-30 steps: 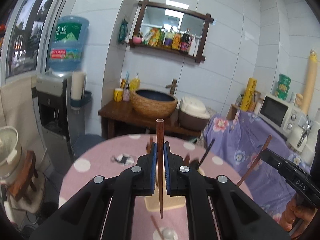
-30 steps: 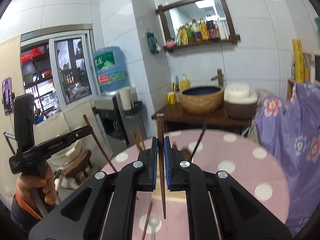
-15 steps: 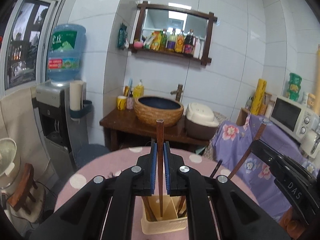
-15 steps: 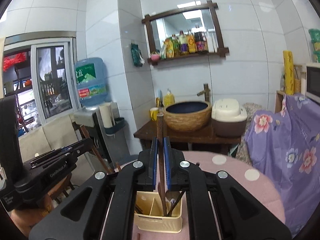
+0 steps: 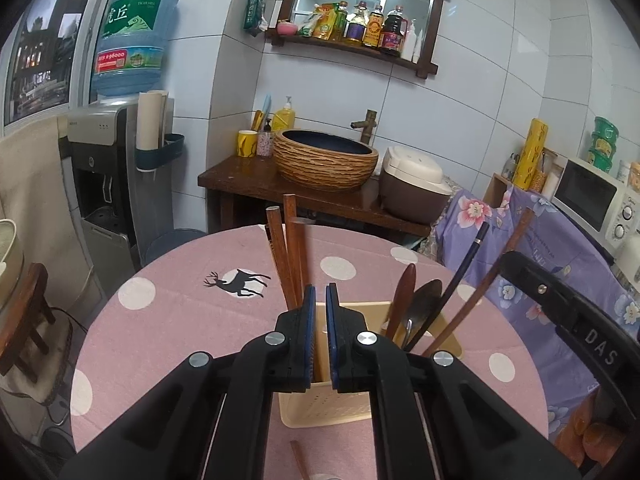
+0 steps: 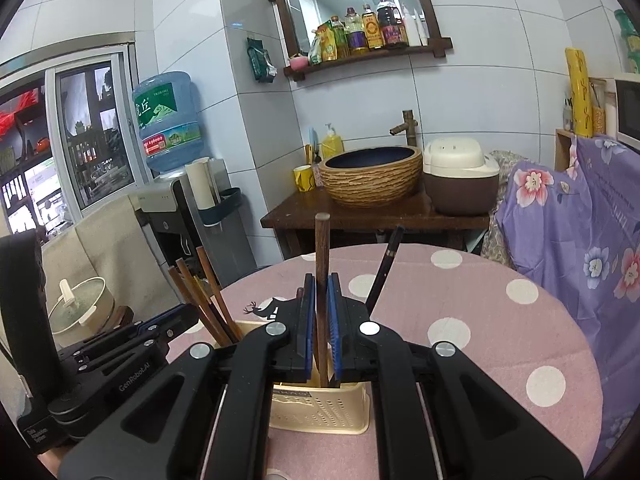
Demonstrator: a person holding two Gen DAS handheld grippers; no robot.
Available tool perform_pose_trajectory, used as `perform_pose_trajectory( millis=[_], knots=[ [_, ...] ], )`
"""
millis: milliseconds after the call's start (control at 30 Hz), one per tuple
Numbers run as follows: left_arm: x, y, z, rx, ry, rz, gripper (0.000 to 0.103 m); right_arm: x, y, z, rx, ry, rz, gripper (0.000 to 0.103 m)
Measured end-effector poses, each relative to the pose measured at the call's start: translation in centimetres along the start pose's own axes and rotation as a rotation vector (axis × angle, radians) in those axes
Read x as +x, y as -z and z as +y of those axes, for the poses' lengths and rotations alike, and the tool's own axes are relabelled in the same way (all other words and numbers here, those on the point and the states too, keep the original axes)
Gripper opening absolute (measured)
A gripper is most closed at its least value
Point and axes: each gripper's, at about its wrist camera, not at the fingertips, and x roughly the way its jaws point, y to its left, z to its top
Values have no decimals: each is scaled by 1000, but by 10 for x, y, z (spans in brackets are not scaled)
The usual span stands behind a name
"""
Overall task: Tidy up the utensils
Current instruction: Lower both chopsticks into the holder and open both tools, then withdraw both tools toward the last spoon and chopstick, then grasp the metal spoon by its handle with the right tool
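My right claw (image 6: 319, 334) grips a dark brown wooden chopstick (image 6: 321, 264) upright at frame centre, its tip inside the perforated cream plastic holder (image 6: 320, 410) on the pink dotted bench (image 6: 480, 320), ready for release, I judge; my left claw (image 5: 318, 334), jaws slightly parted, holds nothing above the holder's left compartment of smooth chopsticks (image 5: 286, 248).

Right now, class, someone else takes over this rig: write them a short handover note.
Left gripper: pads slightly apart, empty, over the caddy, beside the brown chopsticks standing in it.
Right gripper: shut on a chopstick, upright, lower end inside the caddy.
Done: spoons and a black chopstick stand in the caddy.
Left: release the right-hand chopstick; a stick lies on the table before the caddy.
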Motion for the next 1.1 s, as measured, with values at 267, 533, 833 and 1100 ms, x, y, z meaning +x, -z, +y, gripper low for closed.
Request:
perform_pose_trajectory(
  millis=[267,533,833,1100],
  knots=[
    [-31,19,7,8,23,-57,65,-22,22,-1,-53,30,-52,51],
    [-57,85,39,4,-50,-3,90,-41,85,4,-114,-8,84,65],
    [-45,155,73,-54,-107,195,91,-40,181,19,-163,-33,274,60],
    [-56,175,76,-44,-113,190,91,-44,227,20,-140,-55,379,56]
  ],
)
